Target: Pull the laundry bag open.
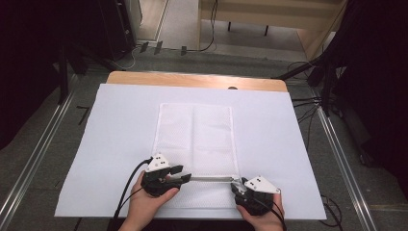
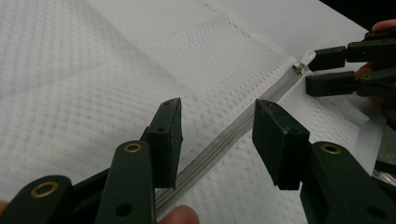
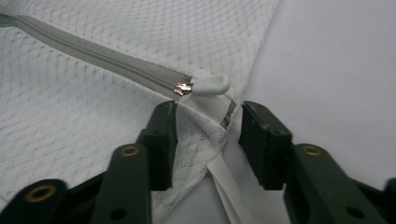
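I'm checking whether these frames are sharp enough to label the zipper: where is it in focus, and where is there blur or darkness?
High view: even light on the mesh bag, dark surroundings, zipper small. Left gripper view: near jaws soft, zipper faintly blurred. Right gripper view: zipper pull fairly sharp, jaws soft.

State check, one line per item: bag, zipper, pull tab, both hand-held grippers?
Mesh bag: lying flat on the white sheet, near corner lifted.
Zipper: closed along the length that shows.
Pull tab: at the zipper's end, free of the jaws.
Left hand-held gripper: open, jaws either side of the zipper, not pressing.
Right hand-held gripper: open, bag corner and strap between its jaws.
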Available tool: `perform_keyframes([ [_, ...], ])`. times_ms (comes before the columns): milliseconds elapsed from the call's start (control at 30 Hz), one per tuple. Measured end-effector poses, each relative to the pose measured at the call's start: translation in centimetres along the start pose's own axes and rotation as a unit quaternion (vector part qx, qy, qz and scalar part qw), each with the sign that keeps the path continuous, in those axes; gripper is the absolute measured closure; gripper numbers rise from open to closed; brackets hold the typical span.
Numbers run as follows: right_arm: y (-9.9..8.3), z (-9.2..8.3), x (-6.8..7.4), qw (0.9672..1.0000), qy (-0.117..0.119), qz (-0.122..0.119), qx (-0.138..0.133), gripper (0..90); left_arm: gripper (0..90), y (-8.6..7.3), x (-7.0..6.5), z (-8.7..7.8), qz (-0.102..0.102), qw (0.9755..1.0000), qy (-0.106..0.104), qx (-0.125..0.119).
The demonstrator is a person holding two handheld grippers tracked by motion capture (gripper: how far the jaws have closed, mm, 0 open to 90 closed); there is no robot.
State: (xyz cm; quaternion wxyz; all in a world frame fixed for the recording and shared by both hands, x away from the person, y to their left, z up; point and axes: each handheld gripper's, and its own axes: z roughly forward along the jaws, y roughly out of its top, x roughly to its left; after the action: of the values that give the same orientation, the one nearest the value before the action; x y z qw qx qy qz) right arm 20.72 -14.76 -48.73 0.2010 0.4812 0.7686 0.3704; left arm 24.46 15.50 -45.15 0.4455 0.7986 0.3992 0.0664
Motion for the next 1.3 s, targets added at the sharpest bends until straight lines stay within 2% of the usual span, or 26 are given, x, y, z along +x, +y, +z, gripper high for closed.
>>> perform_keyframes([
  [33,0.0,0.0,-0.1,1.0000,0.000,0.001,0.000,64.0,53.5,0.2,-0.3,0.2,0.004,1.0000,0.000,0.002],
  [67,0.0,-0.1,0.0,1.0000,-0.001,-0.005,-0.001,74.7,53.5,0.7,-0.8,0.4,0.012,0.9999,-0.003,0.001],
  [100,0.0,-0.1,0.0,1.0000,-0.001,-0.005,-0.001,74.7,53.5,0.7,-0.8,0.4,0.012,0.9999,-0.003,0.001],
  [133,0.0,-0.2,0.2,0.9999,0.003,-0.011,0.000,83.3,53.3,0.9,-1.1,0.4,0.012,0.9999,-0.004,-0.001],
  [267,0.1,-0.2,0.3,0.9999,0.006,-0.016,0.003,88.2,53.1,1.3,-2.1,1.2,0.018,0.9997,-0.018,0.002],
  [300,0.2,-0.3,0.3,0.9999,0.007,-0.015,0.002,88.7,53.1,1.3,-2.4,1.5,0.020,0.9995,-0.023,0.005],
  [367,0.4,-0.8,0.4,0.9997,0.020,-0.006,-0.014,89.6,53.7,1.4,-3.3,2.3,0.020,0.9990,-0.039,0.012],
  [433,0.6,-1.1,0.5,0.9994,0.021,-0.008,-0.028,89.7,55.0,1.4,-3.6,2.6,0.019,0.9987,-0.045,0.012],
  [467,0.6,-1.3,0.7,0.9990,0.025,-0.012,-0.035,89.7,56.0,1.6,-4.2,3.1,0.020,0.9981,-0.056,0.017],
  [533,0.7,-1.5,1.1,0.9985,0.028,-0.021,-0.043,89.7,58.4,1.7,-4.5,3.4,0.019,0.9979,-0.059,0.019],
  [667,0.8,-1.6,1.5,0.9980,0.029,-0.029,-0.047,89.7,61.3,1.7,-5.2,4.8,0.010,0.9966,-0.078,0.027],
  [767,0.9,-1.6,1.8,0.9976,0.032,-0.034,-0.050,89.7,61.1,1.5,-5.9,5.4,0.019,0.9959,-0.081,0.036],
  [933,0.9,-1.7,1.8,0.9973,0.037,-0.035,-0.053,89.7,61.3,1.4,-6.0,5.7,0.014,0.9952,-0.089,0.037],
  [1033,0.9,-1.7,1.8,0.9968,0.042,-0.040,-0.056,89.7,61.0,1.5,-5.9,5.6,0.010,0.9953,-0.090,0.034],
  [1133,1.0,-1.7,2.0,0.9965,0.046,-0.042,-0.056,89.8,58.4,1.6,-6.1,5.6,0.014,0.9961,-0.083,0.027],
  [1200,1.0,-1.7,2.1,0.9961,0.048,-0.046,-0.057,89.7,56.4,1.7,-6.0,5.5,0.015,0.9959,-0.086,0.024],
  [1267,1.0,-1.7,2.1,0.9960,0.049,-0.047,-0.058,89.7,56.6,1.8,-5.9,5.5,0.010,0.9958,-0.088,0.023],
  [1300,1.0,-1.8,2.1,0.9958,0.051,-0.046,-0.060,89.7,59.7,1.8,-5.8,5.5,0.008,0.9956,-0.090,0.023],
])
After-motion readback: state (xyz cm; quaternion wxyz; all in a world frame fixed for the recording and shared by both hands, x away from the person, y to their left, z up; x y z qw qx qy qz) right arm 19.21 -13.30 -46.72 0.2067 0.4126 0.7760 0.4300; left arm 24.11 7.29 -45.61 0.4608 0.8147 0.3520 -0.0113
